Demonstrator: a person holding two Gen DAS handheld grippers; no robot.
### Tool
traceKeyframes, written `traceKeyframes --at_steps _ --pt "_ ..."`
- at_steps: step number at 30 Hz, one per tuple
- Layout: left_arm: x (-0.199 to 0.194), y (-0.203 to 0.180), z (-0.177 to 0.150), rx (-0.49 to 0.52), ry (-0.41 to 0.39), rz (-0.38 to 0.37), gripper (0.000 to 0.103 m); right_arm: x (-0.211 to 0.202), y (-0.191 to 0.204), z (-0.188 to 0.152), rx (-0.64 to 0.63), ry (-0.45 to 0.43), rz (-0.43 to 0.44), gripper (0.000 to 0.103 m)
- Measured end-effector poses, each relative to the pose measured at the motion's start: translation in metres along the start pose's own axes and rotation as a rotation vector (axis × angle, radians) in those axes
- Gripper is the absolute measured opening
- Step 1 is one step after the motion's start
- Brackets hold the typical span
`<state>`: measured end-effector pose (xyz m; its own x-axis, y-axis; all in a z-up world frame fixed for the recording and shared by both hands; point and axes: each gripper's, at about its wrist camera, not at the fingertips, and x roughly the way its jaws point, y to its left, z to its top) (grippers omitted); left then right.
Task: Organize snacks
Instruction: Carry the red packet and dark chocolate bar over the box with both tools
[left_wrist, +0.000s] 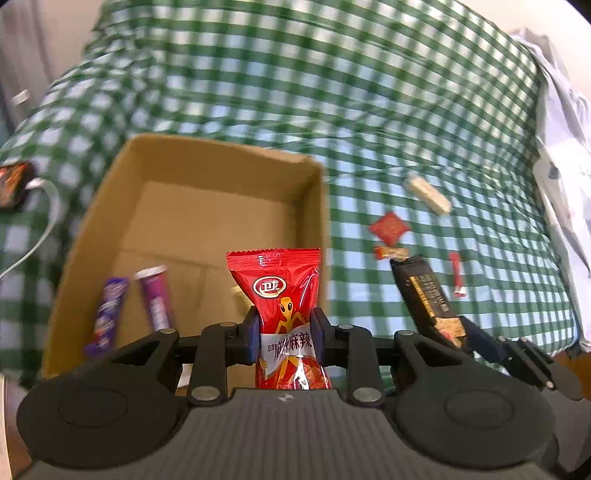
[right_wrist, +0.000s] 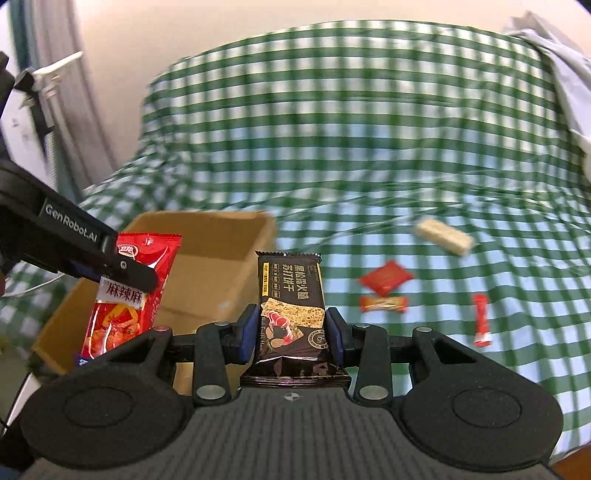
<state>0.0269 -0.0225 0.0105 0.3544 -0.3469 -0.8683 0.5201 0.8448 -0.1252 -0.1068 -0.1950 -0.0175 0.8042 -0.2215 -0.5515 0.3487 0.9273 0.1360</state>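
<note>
My left gripper (left_wrist: 284, 332) is shut on a red snack packet (left_wrist: 284, 291), held upright over the near edge of an open cardboard box (left_wrist: 147, 155). Two purple bars (left_wrist: 107, 314) lie inside the box at its left. My right gripper (right_wrist: 291, 328) is shut on a black cracker packet (right_wrist: 290, 291), just right of the box (right_wrist: 258, 221). In the right wrist view the left gripper (right_wrist: 127, 271) and its red packet (right_wrist: 122, 314) hang over the box. In the left wrist view the black packet (left_wrist: 424, 291) shows at right.
On the green checked bedspread (left_wrist: 332, 92), right of the box, lie a beige wafer bar (right_wrist: 445, 236), a red square sachet (right_wrist: 386, 277), an orange candy (right_wrist: 384, 303) and a thin red stick (right_wrist: 481, 319). A white cable (left_wrist: 40, 229) runs left of the box. Pale cloth (left_wrist: 565, 147) is bunched at far right.
</note>
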Motion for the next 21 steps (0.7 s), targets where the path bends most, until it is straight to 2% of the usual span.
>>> traceKeyframes --at_steps 5,9,21 --pt "-0.016 0.047 -0.018 -0.055 -0.005 0.021 0.031 -0.003 0.037 -0.001 -0.035 0.024 0.02 0.04" --pt "-0.023 0.07 -0.022 -0.086 -0.026 0.031 0.031 -0.003 0.062 -0.001 -0.069 0.033 0.03 0.04" --pt "-0.02 0.106 -0.025 -0.144 -0.022 0.025 0.031 0.01 0.106 0.0 -0.15 0.074 0.065 0.04"
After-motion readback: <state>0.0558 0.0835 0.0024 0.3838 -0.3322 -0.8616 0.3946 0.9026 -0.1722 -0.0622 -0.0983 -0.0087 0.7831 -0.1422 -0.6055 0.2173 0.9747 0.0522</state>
